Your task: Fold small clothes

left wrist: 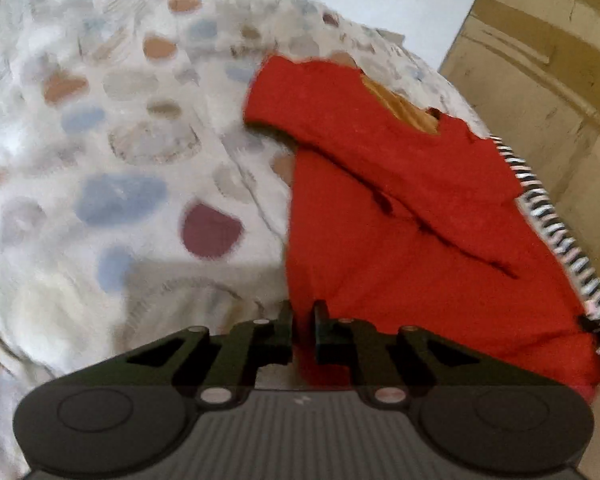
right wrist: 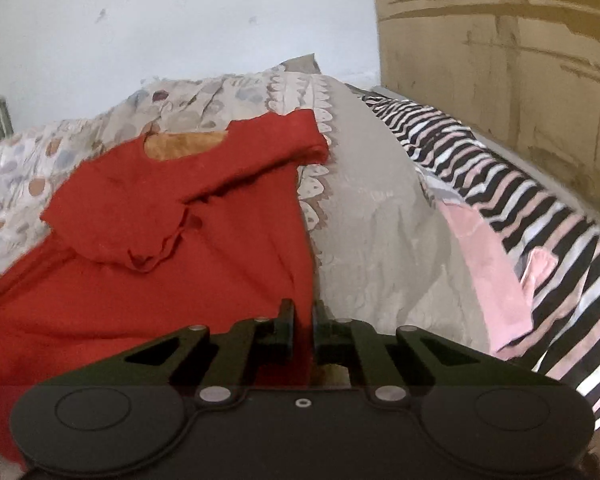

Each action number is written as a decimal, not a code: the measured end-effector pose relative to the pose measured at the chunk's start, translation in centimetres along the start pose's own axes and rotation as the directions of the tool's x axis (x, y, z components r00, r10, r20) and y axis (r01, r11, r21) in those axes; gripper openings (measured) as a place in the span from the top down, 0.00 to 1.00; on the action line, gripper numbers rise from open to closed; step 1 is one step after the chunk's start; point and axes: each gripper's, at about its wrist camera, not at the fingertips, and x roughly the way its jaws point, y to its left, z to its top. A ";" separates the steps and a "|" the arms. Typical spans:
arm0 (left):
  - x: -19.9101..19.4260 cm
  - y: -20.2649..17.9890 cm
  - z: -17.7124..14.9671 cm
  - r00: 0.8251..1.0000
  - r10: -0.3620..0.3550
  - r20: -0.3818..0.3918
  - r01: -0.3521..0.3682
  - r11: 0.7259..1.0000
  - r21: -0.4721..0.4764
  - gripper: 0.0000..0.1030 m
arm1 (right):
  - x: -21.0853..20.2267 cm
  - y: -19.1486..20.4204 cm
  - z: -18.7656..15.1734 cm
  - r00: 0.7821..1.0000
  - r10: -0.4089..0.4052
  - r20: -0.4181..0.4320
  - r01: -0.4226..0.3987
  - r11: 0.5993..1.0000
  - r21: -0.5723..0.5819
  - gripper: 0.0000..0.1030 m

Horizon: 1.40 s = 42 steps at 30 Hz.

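A small red top point(left wrist: 400, 220) lies spread on the bed, with an orange lining point(left wrist: 396, 108) showing at its neck. My left gripper point(left wrist: 303, 314) is shut on the near left corner of its hem, and red cloth runs down between the fingers. In the right wrist view the same red top point(right wrist: 180, 280) has one short sleeve point(right wrist: 120, 220) folded over the chest, while the other sleeve point(right wrist: 300, 136) sticks out to the right. My right gripper point(right wrist: 303, 314) is shut on the top's near right edge.
A spotted bedsheet point(left wrist: 120, 160) covers the bed to the left. Right of the top lie a grey pillow point(right wrist: 372, 220), a pink cloth point(right wrist: 492, 272) and a black, white and pink striped cloth point(right wrist: 520, 200). A brown panelled wall point(right wrist: 500, 60) and a white wall point(right wrist: 180, 20) close the far side.
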 end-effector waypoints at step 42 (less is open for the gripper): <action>-15.3 1.7 -12.6 0.999 -0.028 -0.019 0.030 0.997 0.073 0.93 | -19.6 -0.3 -8.3 0.944 0.281 -0.174 -0.293 0.955 -0.048 0.97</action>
